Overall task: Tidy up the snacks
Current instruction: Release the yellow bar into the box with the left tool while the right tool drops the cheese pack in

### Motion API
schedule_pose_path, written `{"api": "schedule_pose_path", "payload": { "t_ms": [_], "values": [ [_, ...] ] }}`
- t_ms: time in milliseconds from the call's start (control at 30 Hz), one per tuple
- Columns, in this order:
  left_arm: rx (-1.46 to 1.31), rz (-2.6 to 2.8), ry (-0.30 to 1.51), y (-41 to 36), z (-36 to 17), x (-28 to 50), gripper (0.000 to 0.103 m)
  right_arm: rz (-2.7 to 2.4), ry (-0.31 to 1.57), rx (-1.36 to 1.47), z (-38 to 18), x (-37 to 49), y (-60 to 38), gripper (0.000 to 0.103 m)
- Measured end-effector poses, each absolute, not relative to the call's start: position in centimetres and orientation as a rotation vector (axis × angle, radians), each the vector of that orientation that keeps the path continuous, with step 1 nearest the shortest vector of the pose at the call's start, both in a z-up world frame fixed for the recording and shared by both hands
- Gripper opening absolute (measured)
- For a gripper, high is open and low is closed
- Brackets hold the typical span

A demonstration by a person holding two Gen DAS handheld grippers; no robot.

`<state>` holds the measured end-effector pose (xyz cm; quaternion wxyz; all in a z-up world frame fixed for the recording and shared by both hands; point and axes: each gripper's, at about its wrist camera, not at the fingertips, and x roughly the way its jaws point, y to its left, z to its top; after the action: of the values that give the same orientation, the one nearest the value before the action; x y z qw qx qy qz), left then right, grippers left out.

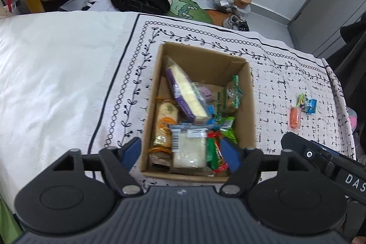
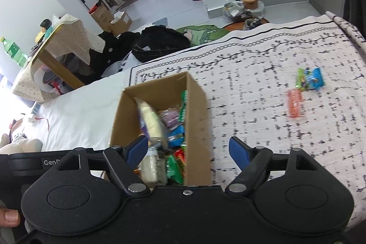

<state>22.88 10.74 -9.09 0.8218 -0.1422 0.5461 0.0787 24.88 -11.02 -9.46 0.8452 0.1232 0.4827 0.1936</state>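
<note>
Left wrist view: the left tongs gape wide and empty over the near end of one cardboard box of snacks. Three loose packets lie far right.

Right wrist view: the right tongs gape wide, empty, straddling the box's right wall; the orange packet lies ahead to the right, the green packet and blue packet just beyond it.

Box on cloth, snacks in it. 3 packets lie on cloth, right of box.
</note>
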Motion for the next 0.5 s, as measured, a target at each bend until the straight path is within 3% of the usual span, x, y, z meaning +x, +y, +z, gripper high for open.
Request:
{"api": "schedule_pose_path", "payload": {
  "t_ms": [500],
  "values": [
    [-0.249, 0.135, 1.162, 5.5, -8.5, 24.2, 0.085, 0.341, 0.992, 0.305, -9.7, 25.4, -17.1, 0.090]
  ]
}}
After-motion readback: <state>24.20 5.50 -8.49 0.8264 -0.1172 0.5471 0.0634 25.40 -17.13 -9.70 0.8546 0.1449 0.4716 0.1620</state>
